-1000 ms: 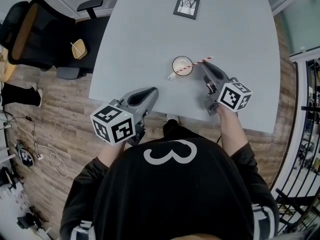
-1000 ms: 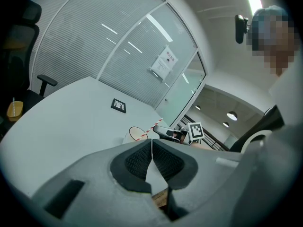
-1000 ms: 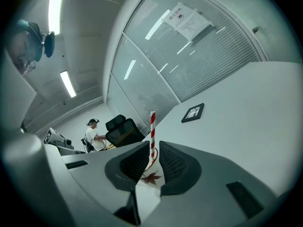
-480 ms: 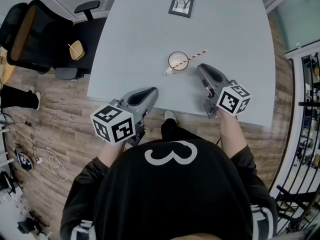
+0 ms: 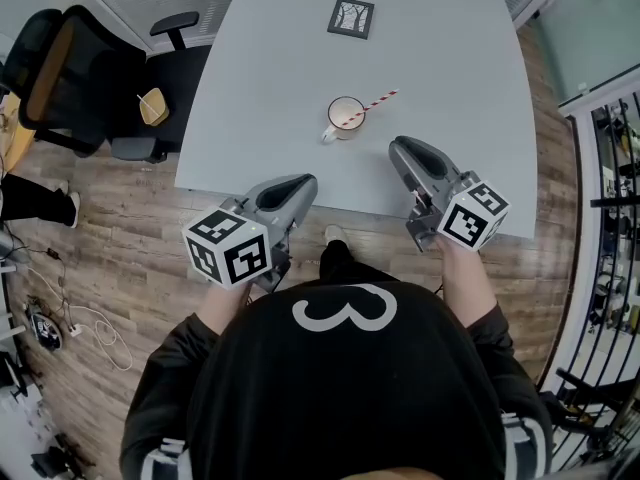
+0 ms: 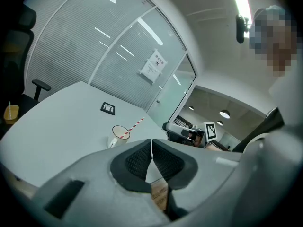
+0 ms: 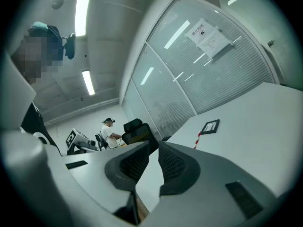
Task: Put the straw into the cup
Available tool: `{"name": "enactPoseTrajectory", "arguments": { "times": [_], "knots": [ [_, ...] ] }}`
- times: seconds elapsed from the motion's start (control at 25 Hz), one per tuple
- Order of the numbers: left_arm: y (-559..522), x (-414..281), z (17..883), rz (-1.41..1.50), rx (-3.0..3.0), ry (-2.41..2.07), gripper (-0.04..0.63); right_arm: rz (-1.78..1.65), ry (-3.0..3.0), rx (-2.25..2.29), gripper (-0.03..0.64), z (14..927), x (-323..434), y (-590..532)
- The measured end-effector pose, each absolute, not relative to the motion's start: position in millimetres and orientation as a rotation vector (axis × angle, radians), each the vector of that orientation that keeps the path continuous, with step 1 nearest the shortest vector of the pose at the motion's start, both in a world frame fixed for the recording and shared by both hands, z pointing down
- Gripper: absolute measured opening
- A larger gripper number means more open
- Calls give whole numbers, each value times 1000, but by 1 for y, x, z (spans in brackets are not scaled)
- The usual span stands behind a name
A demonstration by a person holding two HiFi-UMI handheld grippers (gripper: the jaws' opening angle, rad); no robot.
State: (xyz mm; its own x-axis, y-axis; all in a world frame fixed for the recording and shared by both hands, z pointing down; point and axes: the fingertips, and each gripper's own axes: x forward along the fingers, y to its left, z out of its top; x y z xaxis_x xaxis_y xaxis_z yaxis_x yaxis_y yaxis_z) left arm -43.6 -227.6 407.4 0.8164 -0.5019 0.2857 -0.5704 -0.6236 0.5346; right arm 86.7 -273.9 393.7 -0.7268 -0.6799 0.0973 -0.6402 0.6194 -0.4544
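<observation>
Red-and-white straw (image 5: pixel 372 105) in the cup (image 5: pixel 345 118) — lower end inside, upper end leaning out over the rim toward far right. White cup upright mid-table (image 5: pixel 260 88), handle toward near left. Same seen in left gripper view: cup (image 6: pixel 119 134) w/ straw (image 6: pixel 134 126) slanting up and right. Right gripper (image 5: pixel 400 149) over the table, near-right of cup, well apart from it; jaws a narrow gap apart, nothing btwn them, only the straw's tip (image 7: pixel 197 140) showing past them. Left gripper (image 5: pixel 303 181) at the table's near edge, left of the right one — jaws pressed together at the tips, holding nothing. Small framed card (image 5: pixel 351 17) flat at the far side of the table. Black office chair (image 5: pixel 80 68) off the table's left, over wood floor.
</observation>
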Motion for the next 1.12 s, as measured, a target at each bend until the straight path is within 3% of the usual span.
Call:
{"name": "enactPoseTrajectory", "arguments": {
  "times": [1.12],
  "knots": [
    [-113, -50, 348, 89, 2558, -764, 20, -544, 2859, -855, 15, 341, 32, -100]
  ]
}}
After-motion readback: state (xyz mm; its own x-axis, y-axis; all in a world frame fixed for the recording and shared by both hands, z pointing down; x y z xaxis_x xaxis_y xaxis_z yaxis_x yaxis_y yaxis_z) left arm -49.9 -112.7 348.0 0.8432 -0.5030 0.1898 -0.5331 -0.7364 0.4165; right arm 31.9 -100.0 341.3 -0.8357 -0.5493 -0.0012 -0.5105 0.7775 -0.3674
